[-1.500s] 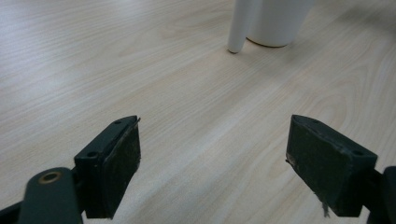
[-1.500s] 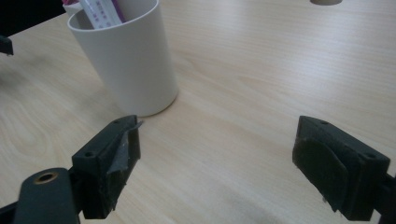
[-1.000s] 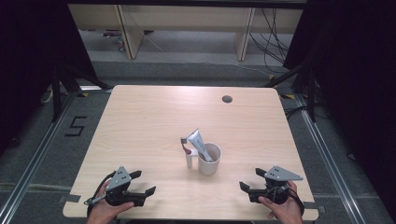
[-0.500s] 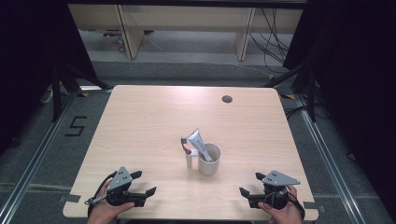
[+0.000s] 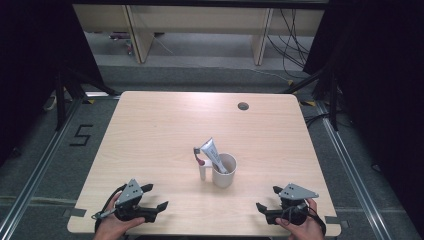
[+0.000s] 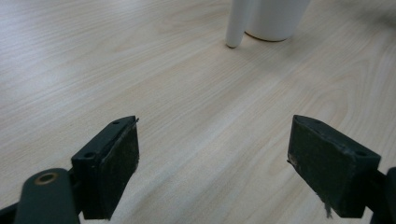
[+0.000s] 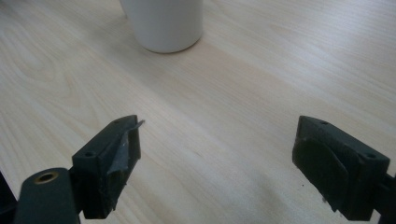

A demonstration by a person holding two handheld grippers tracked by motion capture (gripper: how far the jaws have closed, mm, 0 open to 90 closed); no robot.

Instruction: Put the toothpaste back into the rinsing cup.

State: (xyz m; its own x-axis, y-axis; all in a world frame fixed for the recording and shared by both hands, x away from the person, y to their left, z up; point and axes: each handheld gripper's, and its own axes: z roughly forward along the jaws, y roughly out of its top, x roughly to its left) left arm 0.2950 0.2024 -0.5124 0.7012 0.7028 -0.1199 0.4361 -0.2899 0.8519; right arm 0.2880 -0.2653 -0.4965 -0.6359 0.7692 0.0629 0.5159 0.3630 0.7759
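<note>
While both grippers rest low at the near edge of the wooden table (image 5: 165, 125), the white cup (image 5: 224, 171) stands near the table's middle, well apart from either. A toothpaste tube (image 5: 212, 152) leans out of it to the left, and a toothbrush (image 5: 201, 165) stands just beside its left wall, seemingly propped against it. The left gripper (image 5: 152, 197) has its jaws spread wide with nothing between them, and so does the right gripper (image 5: 265, 212); the gripper views confirm bare wood between the pads.

The likely trouble is the cup's load: the tube sits high and tilted, so a nudge to the rim or a one-sided squeeze could tip the cup or drop the toothbrush flat.

Compared with a second ago, the right gripper has drawn slightly nearer the table's edge; the left one, cup, tube and brush are unchanged.
</note>
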